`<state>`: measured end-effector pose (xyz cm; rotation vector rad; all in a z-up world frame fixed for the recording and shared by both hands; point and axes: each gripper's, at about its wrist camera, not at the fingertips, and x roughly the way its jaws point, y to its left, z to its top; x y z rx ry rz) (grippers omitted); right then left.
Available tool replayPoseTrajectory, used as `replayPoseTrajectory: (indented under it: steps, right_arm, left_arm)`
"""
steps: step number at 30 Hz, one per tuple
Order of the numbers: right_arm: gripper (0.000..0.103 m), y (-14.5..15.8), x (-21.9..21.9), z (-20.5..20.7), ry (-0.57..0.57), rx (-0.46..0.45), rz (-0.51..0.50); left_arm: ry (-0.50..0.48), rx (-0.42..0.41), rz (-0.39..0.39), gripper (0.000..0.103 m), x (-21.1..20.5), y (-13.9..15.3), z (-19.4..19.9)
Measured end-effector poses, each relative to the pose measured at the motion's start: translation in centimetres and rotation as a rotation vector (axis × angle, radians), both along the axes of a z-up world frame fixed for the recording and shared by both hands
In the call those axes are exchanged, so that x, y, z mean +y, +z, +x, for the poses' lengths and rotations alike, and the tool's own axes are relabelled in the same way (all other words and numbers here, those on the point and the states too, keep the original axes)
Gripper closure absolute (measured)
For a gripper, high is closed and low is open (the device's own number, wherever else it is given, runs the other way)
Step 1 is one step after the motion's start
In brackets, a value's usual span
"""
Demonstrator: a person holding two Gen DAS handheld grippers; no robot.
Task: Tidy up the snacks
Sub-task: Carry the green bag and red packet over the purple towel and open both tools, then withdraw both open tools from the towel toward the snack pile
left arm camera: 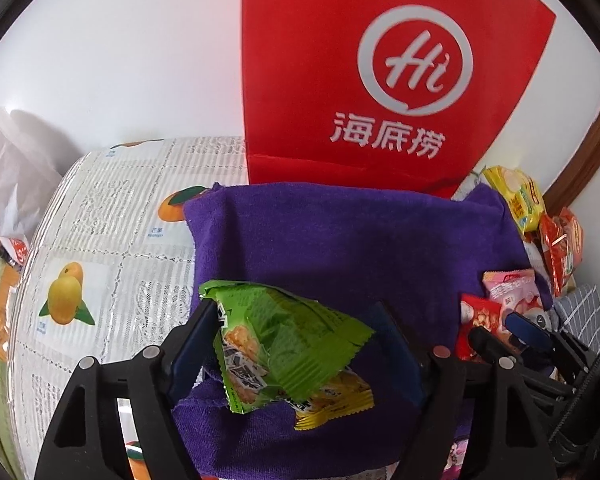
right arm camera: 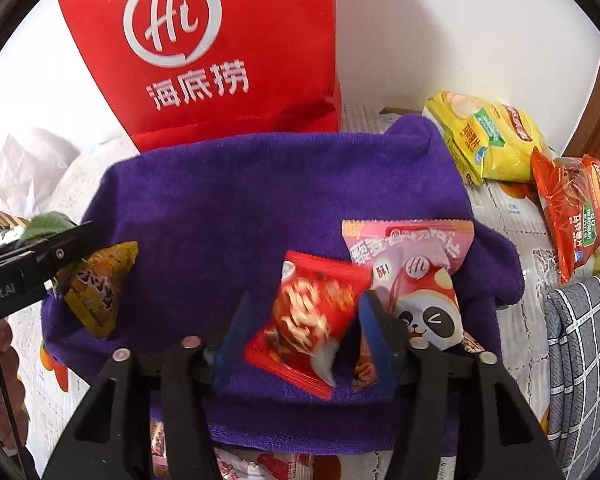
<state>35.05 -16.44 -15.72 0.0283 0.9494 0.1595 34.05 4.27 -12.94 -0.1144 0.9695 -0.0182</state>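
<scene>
Nearest the left wrist camera, a green snack packet (left arm camera: 276, 332) is sitting between the fingers of the left tongs (left arm camera: 296, 320), touching the left finger while a gap is showing at the right one, so whether it is being gripped cannot be told. A yellow snack packet (left arm camera: 332, 400) is lying just beneath it on the purple towel (left arm camera: 340, 232), which is spread over the fruit-patterned bench (left arm camera: 100, 248). In the right wrist view, a red snack packet (right arm camera: 308, 320) is being framed by the right tongs (right arm camera: 300, 320), whose fingers are standing apart with space left beside the packet, so they are released. A pink panda packet (right arm camera: 420, 280) is lying just right of it on the towel. A red paper bag (right arm camera: 220, 48) is standing at the far edge against the wall, and a yellow chip bag (right arm camera: 488, 140) and an orange chip bag (right arm camera: 576, 208) are resting at the far right on the bench.
</scene>
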Motion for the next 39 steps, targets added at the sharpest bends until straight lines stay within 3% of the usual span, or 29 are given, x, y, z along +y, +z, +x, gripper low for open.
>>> replayPoseTrajectory:
  steps: [5,12,18,27,39]
  right_arm:
    - [0.036,1.8,0.3,-0.7,-0.003,-0.037,0.019]
    - [0.036,4.6,0.3,-3.6,-0.001,-0.087,0.027]
    - [0.036,7.4,-1.5,-7.5,-0.042,-0.155,0.095]
    - [0.036,10.6,-3.5,-14.3,-0.1,-0.24,0.019]
    - [0.034,10.5,-4.4,-21.3,-0.118,-0.169,0.002]
  left_arm:
    - [0.005,-0.024,0.01,0.018,-0.3,1.3,-0.8]
    - [0.012,-0.061,0.006,0.017,0.0,3.6,-3.0]
    - [-0.01,-0.1,-0.002,0.017,-0.2,5.4,-5.9]
    - [-0.012,-0.124,0.0,0.017,-0.6,6.8,-11.4]
    - [-0.033,-0.154,-0.018,0.017,-1.1,7.8,-18.6]
